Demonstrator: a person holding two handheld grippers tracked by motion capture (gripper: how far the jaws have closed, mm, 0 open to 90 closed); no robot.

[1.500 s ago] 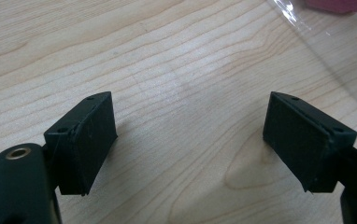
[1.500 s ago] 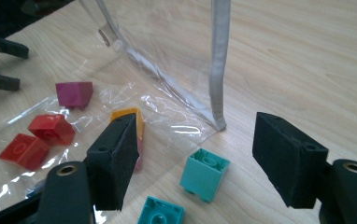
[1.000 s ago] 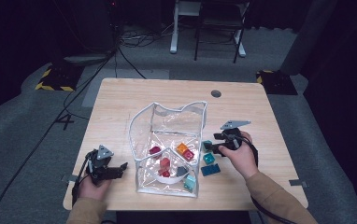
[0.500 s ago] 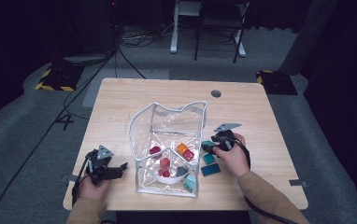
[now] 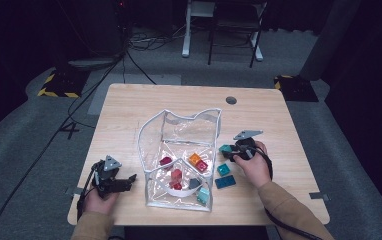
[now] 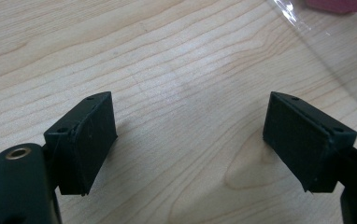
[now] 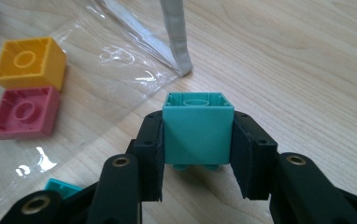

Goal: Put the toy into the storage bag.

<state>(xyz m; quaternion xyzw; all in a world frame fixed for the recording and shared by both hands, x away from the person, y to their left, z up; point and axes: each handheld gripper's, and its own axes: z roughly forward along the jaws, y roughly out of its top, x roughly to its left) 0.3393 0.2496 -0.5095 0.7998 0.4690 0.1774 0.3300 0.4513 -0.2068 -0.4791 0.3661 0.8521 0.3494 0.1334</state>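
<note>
— Two jaws of the right gripper [image 7: 196, 154] have just been closing, and they now clamp a teal block [image 7: 196, 128] by its side faces, right beside the open edge of the clear bag [image 5: 179, 131] on the bench [image 5: 129, 107].

— Is the hold square?

— It looks so in the right gripper view: the pads sit flat on opposite sides, and the block's hollow end faces away from the camera. I'd lift it straight up before moving sideways, so it clears the bag's white rim [image 7: 175, 37].

— Where should it go?

— My guess is inside with the yellow block [image 7: 29, 63] and pink block [image 7: 24, 113]. Carry it over the rim, lower it onto the clear floor, then release.

— And the other hand?

— The left gripper [image 6: 190, 140] rests released above bare wood, nothing between its jaws. It could steady the bag's near corner if the plastic shifts.
</note>
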